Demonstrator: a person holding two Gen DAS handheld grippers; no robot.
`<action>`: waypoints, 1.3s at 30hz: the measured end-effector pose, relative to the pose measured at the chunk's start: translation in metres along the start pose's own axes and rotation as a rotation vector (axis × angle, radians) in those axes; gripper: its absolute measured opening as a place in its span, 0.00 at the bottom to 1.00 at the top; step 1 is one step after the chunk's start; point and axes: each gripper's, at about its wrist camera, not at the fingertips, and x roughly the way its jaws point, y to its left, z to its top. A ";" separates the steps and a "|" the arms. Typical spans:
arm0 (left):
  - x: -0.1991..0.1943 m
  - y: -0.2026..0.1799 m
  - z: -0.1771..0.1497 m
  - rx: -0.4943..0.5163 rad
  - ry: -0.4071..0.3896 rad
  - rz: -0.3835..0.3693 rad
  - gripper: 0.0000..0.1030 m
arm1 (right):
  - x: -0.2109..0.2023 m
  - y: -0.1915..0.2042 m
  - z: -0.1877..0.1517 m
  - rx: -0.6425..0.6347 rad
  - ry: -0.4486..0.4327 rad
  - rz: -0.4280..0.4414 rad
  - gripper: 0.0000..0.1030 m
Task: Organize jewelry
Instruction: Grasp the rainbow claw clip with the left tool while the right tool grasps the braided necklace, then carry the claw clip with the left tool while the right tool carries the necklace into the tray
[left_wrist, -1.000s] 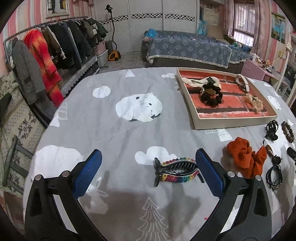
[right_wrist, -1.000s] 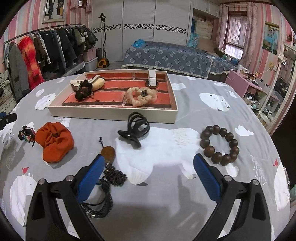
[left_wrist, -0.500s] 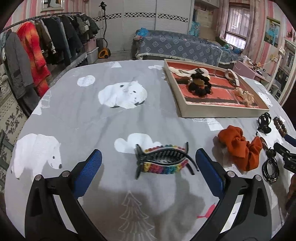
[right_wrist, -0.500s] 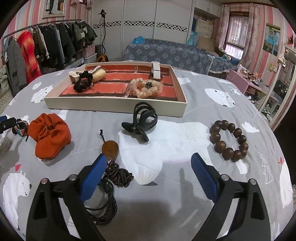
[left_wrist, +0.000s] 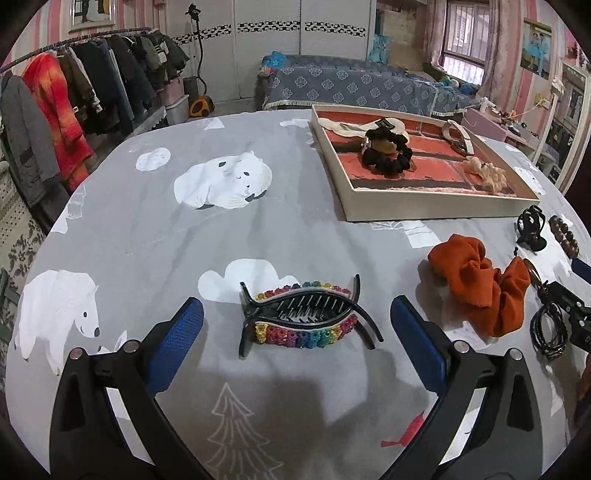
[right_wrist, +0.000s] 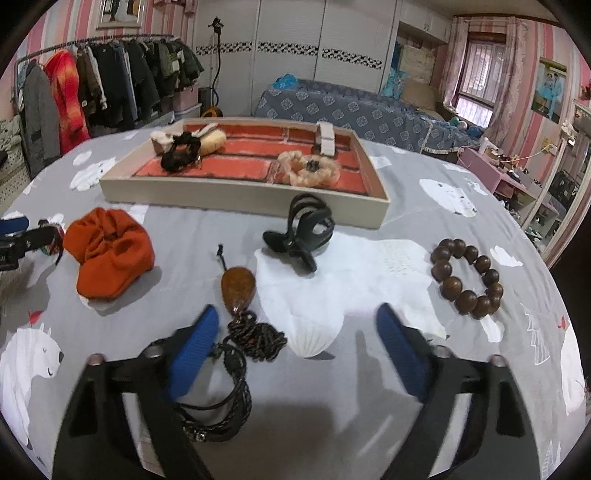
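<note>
Honestly, better centring the spread left claw over the rainbow hair clip before squeezing, and aiming the closing, still-empty right claw at the pendant cord.

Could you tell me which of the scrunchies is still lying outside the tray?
The orange scrunchie: it lies on the tablecloth in front of the tray, whereas the black scrunchie and the peach scrunchie lie inside it.
</note>
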 end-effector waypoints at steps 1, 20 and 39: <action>0.002 -0.001 0.000 0.004 0.004 0.006 0.95 | 0.002 0.001 0.000 -0.005 0.011 -0.001 0.72; 0.031 0.000 0.000 -0.026 0.135 0.030 0.96 | 0.019 0.001 0.005 -0.034 0.094 0.074 0.27; 0.012 -0.006 0.007 -0.011 0.072 0.071 0.75 | -0.003 -0.021 0.036 -0.028 -0.008 0.138 0.23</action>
